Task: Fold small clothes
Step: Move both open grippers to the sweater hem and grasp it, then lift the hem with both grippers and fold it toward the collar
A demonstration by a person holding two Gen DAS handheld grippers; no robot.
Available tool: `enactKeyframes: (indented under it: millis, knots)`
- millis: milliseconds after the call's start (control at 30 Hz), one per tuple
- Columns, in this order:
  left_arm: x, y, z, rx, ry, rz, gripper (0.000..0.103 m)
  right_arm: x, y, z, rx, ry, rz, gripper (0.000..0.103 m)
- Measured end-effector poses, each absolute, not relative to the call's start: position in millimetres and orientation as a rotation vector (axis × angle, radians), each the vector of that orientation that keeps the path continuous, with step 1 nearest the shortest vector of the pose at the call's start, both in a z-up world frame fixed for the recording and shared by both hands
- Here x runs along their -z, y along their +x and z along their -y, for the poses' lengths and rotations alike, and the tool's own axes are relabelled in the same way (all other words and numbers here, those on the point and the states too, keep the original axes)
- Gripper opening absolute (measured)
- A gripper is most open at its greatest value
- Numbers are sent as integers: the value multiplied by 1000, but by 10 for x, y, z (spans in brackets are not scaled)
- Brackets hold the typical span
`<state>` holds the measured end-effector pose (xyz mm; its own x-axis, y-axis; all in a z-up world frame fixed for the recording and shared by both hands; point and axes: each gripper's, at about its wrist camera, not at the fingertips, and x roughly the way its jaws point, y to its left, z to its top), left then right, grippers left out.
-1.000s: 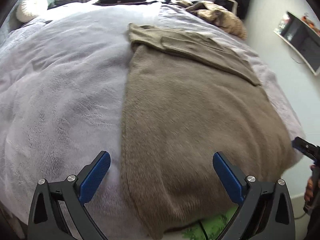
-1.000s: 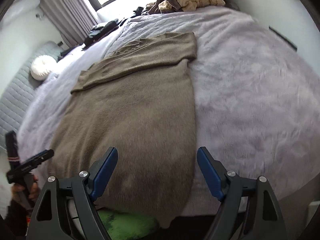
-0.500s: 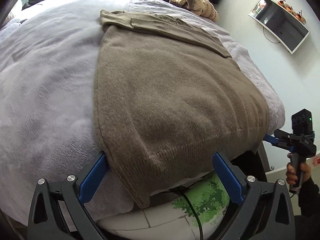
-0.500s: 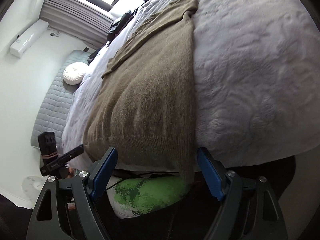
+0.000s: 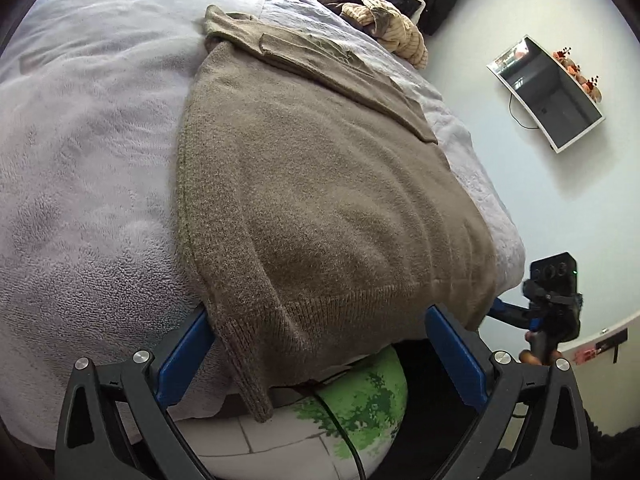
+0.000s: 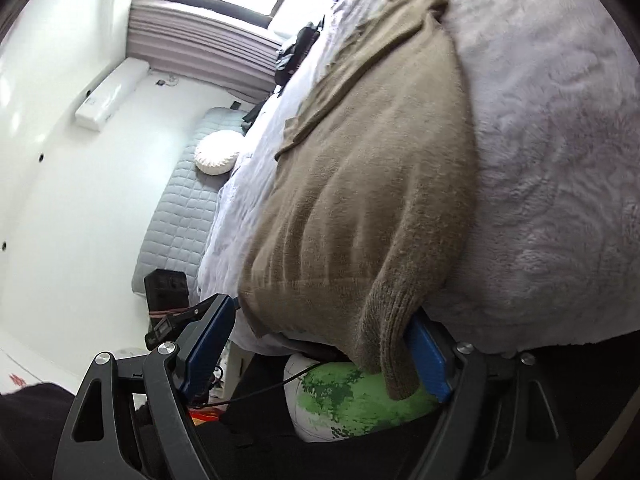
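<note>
A brown knitted sweater (image 5: pixel 320 184) lies flat on the pale fleece bed cover (image 5: pixel 88 168), its sleeves folded across the far end. Its ribbed hem hangs over the near edge of the bed. My left gripper (image 5: pixel 320 356) is open at that edge, and the hem's left corner (image 5: pixel 248 364) dangles between the wide jaws, untouched by the pads. My right gripper (image 6: pixel 320 350) is open too, low at the bed edge. The hem's right corner (image 6: pixel 384 344) droops in front of its right finger (image 6: pixel 428 356). Each view shows the other gripper at the sweater's opposite corner.
A heap of tan clothes (image 5: pixel 392 32) lies at the far end of the bed. A screen (image 5: pixel 548 92) hangs on the right wall. A green-and-white patterned object (image 5: pixel 360 404) with a black cable sits under the bed edge. A round white cushion (image 6: pixel 216 152) rests by the grey quilted headboard.
Both grippers have dropped to the near edge of the bed. The right one has tilted and rolled. The hem's corners now hang between the jaws instead of lying ahead of them.
</note>
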<state>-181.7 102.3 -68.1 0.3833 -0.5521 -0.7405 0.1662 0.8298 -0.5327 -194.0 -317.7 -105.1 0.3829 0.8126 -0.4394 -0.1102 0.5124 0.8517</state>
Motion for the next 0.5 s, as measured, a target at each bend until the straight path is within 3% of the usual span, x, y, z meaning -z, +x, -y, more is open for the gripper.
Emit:
enactKeyframes:
  millis: [167, 267, 300, 333, 367, 400, 433, 500]
  knots:
    - [738, -1893, -946, 489, -358, -1123, 102, 1238, -1943, 3167, -672, 888, -1064, 85]
    - [748, -1900, -900, 468, -350, -1130, 88, 1243, -1932, 3093, -704, 897, -1070, 84]
    - [759, -1885, -896, 452, -355, -1139, 77, 1233, -1925, 3076, -713, 899, -1068, 80]
    - [775, -1867, -898, 440, -362, -1151, 58, 1220, -1922, 3065, -724, 904, -1063, 71]
    - [793, -1859, -913, 432, -362, -1162, 48, 1212, -1920, 3056, -729, 911, -1059, 64]
    - [819, -1842, -924, 418, -358, -1177, 26, 1203, -1919, 3060, -723, 917, -1061, 45]
    - [839, -1833, -934, 420, -359, -1186, 16, 1201, -1919, 3061, -714, 918, -1064, 18]
    - [847, -1833, -978, 449, -388, -1183, 16, 1172, -1936, 3087, -706, 930, -1050, 13]
